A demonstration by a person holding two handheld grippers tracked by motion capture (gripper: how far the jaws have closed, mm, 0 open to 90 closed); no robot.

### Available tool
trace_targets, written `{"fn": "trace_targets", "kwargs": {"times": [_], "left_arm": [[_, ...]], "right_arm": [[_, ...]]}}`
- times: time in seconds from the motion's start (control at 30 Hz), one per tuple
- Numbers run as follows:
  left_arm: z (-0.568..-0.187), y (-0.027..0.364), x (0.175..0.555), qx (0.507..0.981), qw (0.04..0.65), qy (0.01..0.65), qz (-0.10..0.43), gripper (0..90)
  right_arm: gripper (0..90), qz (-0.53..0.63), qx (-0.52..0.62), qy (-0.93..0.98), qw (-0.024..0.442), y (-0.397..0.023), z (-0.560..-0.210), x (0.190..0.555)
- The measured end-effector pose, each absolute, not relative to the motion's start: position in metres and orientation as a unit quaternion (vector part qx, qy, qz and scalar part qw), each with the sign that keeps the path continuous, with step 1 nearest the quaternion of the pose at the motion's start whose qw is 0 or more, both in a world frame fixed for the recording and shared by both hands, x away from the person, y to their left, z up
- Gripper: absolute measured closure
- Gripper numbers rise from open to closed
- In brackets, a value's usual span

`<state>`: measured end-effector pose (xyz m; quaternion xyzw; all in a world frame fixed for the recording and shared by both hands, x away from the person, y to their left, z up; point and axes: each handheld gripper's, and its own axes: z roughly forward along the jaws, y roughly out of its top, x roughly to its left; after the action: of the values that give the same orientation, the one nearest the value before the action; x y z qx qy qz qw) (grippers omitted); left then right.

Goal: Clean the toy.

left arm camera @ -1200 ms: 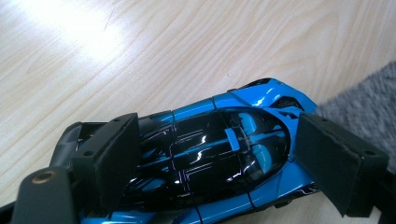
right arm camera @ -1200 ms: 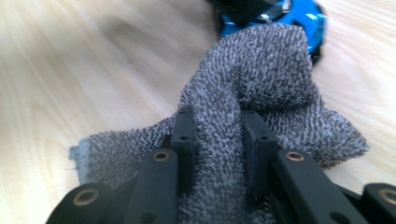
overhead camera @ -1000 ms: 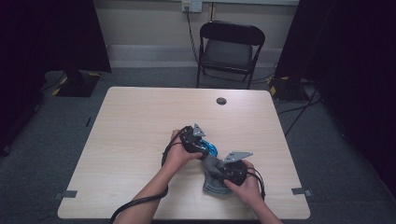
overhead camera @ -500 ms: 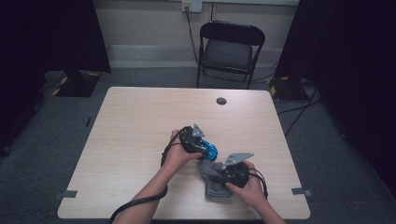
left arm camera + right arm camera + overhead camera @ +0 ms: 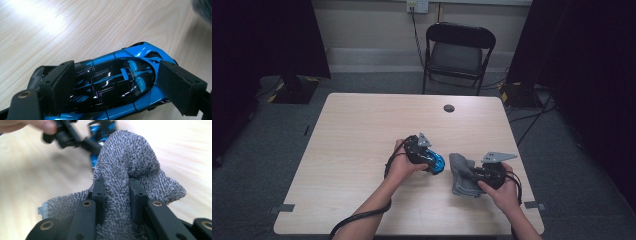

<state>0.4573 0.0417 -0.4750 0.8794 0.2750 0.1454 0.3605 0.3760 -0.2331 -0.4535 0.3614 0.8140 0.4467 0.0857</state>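
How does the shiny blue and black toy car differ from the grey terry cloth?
The blue and black toy car is hard, glossy and keeps its shape between the left gripper's wide-set pads; the grey terry cloth is soft, matte and bunched up, pinched in the right gripper's narrow jaws. Both are held over the wooden table.

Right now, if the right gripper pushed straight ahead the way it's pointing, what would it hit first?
Probably the blue toy car: in the right gripper view it sits just beyond the grey cloth pinched in the right gripper, with the left gripper clamped around it. Depth is unclear.
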Motion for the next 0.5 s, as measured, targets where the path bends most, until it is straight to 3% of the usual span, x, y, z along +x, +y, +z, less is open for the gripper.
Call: {"fn": "trace_targets", "kwargs": {"times": [0.17,0.5], "left_arm": [[-0.475,0.042,0.457,0.878,0.362,0.276,0.146,15.3],[-0.475,0.04,0.456,0.879,0.36,0.276,0.146,15.3]], "right_arm": [[70.8,0.432,0.387,0.806,0.118,-0.238,-0.455,0.389],[70.6,0.404,0.419,0.804,0.121,-0.234,-0.476,0.414]]}}
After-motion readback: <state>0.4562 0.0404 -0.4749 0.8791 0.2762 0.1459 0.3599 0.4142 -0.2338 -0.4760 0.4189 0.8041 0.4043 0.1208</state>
